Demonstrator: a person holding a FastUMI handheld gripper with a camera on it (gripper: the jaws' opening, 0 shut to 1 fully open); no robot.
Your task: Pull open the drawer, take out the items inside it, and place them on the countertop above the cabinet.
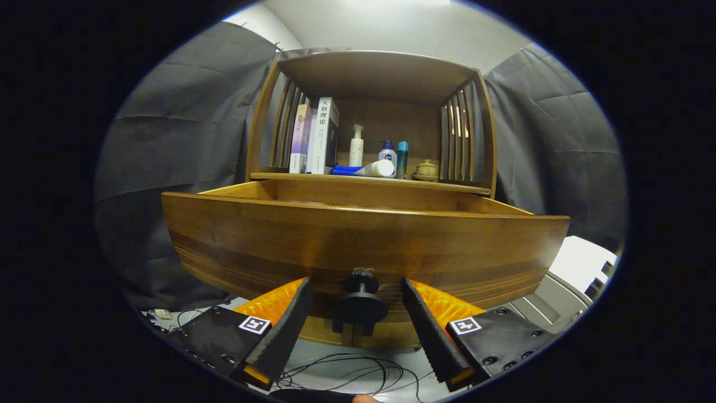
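The wooden drawer (363, 235) stands pulled out of the cabinet, its curved front panel close before me. A dark round knob (361, 302) sticks out from the low middle of that front. My gripper (358, 299) is open, one finger on each side of the knob with a gap to it on both sides. The drawer's inside is hidden behind its front wall, so I cannot see what lies in it. Above the drawer runs the countertop (447, 186), a wooden shelf inside the cabinet's upper frame.
On the countertop stand two or three books (320, 137) at the left, a white pump bottle (356, 146), a lying white tube (373, 169), a white-and-blue bottle (387, 154), a teal bottle (402, 158) and a small lidded cup (427, 169). Cables (352, 375) lie on the floor below.
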